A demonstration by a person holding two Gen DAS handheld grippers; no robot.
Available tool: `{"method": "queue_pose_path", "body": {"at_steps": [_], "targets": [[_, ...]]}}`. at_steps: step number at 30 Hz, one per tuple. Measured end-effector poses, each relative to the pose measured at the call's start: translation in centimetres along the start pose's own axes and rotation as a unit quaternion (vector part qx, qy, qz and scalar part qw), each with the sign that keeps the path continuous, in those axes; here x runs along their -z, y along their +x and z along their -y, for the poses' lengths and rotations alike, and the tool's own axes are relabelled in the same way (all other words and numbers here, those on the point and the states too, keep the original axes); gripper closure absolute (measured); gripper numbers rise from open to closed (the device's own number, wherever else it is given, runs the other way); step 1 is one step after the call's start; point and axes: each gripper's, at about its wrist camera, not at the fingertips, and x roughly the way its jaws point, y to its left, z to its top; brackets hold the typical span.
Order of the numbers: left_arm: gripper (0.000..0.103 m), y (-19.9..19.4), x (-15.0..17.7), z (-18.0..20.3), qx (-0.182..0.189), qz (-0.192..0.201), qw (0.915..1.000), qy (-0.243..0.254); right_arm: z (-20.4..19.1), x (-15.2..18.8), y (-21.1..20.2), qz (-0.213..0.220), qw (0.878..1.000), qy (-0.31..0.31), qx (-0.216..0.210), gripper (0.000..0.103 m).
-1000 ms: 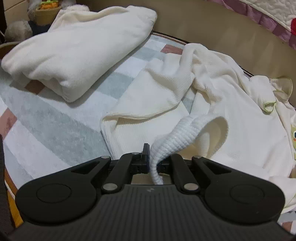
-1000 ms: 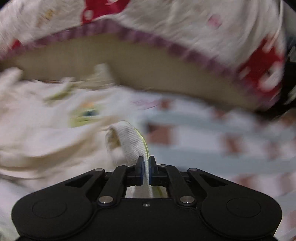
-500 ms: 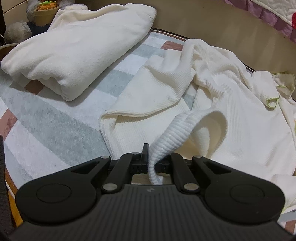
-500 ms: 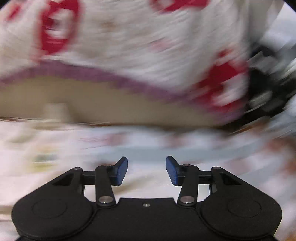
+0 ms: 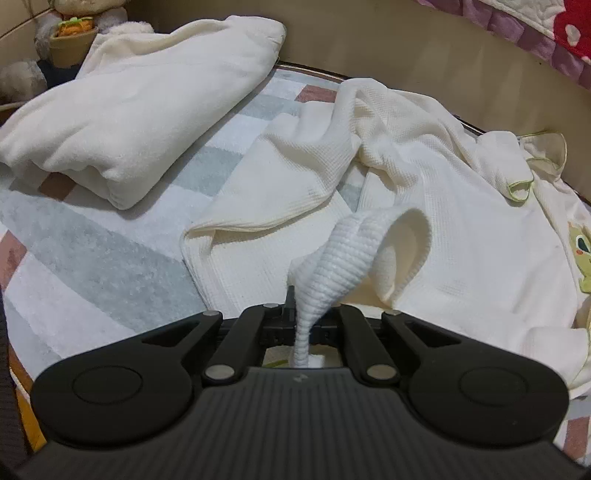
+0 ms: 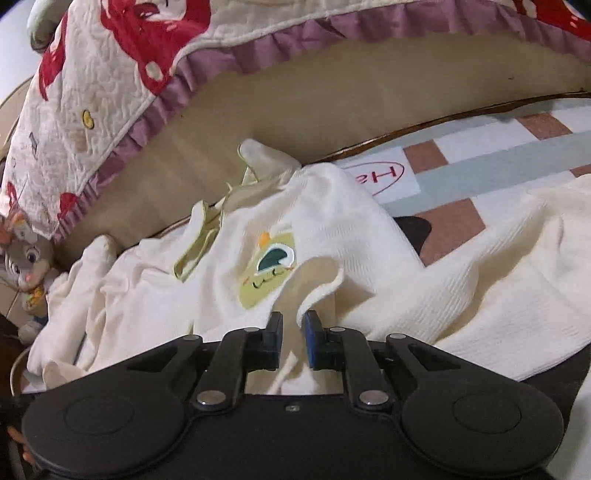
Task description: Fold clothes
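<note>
A cream waffle-knit garment [image 5: 461, 240] lies crumpled on the checked mat [image 5: 92, 240]. My left gripper [image 5: 303, 321] is shut on its ribbed cuff [image 5: 343, 258], which loops up from the jaws. In the right wrist view the same garment [image 6: 332, 221] shows a green frog patch [image 6: 269, 269]. My right gripper [image 6: 293, 326] hovers low over it, just below the patch. Its jaws stand a narrow gap apart with nothing clamped between them. A curled fabric edge [image 6: 321, 291] rises just beyond the right fingertip.
A folded cream garment [image 5: 140, 110] lies at the mat's far left. A beige padded wall [image 6: 332, 92] borders the mat, with a red-and-white quilt [image 6: 110, 74] draped over it. Plush toys [image 5: 70, 26] sit in the far left corner, and a bunny plush [image 6: 31, 258] beside the garment.
My right gripper let go of the lime-trimmed edge, opened wide, swung back over the garment, and has narrowed its jaws. The left gripper keeps hold of the cuff, shifted only slightly.
</note>
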Motion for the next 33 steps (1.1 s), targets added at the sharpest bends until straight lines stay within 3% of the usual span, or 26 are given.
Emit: {"method": "queue_pose_path", "body": {"at_steps": [2, 4, 5, 7, 11, 14, 19, 23, 25, 28, 33], "targets": [[0.101, 0.2, 0.0, 0.0, 0.000, -0.002, 1.0000, 0.000, 0.1, -0.5, 0.8, -0.012, 1.000, -0.001, 0.028, 0.068], [0.101, -0.2, 0.0, 0.3, 0.002, 0.002, 1.0000, 0.008, 0.4, -0.7, 1.7, -0.020, 0.999, -0.001, 0.042, 0.070], [0.101, -0.5, 0.0, 0.4, 0.004, 0.005, 0.9999, 0.013, 0.5, -0.7, 1.9, -0.018, 0.999, -0.005, 0.031, 0.097], [0.101, -1.1, 0.0, 0.8, 0.007, 0.010, 0.9996, 0.024, 0.0, -0.5, 1.2, 0.004, 1.000, -0.021, 0.005, 0.098], [0.101, -6.7, 0.4, 0.7, 0.024, 0.054, 0.9979, 0.027, -1.6, 0.7, -4.8, 0.036, 0.999, -0.023, 0.005, 0.098], [0.101, -11.7, 1.6, 0.0, 0.037, 0.075, 0.9962, 0.023, -2.1, 1.7, -10.2, 0.027, 0.999, -0.028, 0.008, 0.098], [0.101, -19.4, 3.4, -1.3, 0.061, 0.103, 0.9927, 0.013, -4.0, 3.4, -17.2, -0.020, 0.992, -0.119, 0.021, 0.099], [0.102, -21.8, 5.9, -2.2, 0.038, 0.072, 0.9966, 0.017, -2.7, 5.2, -18.7, -0.060, 0.993, -0.104, 0.020, 0.101], [0.102, -20.5, 8.0, -2.3, 0.022, 0.023, 0.9989, 0.036, -1.6, 6.6, -18.7, -0.083, 0.992, -0.093, 0.027, 0.101], [0.099, -17.9, 10.8, -1.8, -0.034, -0.041, 0.9947, 0.088, -0.1, 8.6, -18.8, -0.117, 0.989, -0.076, 0.038, 0.100], [0.093, -18.7, 11.0, -1.0, -0.056, -0.031, 0.9899, 0.127, 0.0, 11.7, -18.5, -0.145, 0.984, -0.092, 0.042, 0.100]]}}
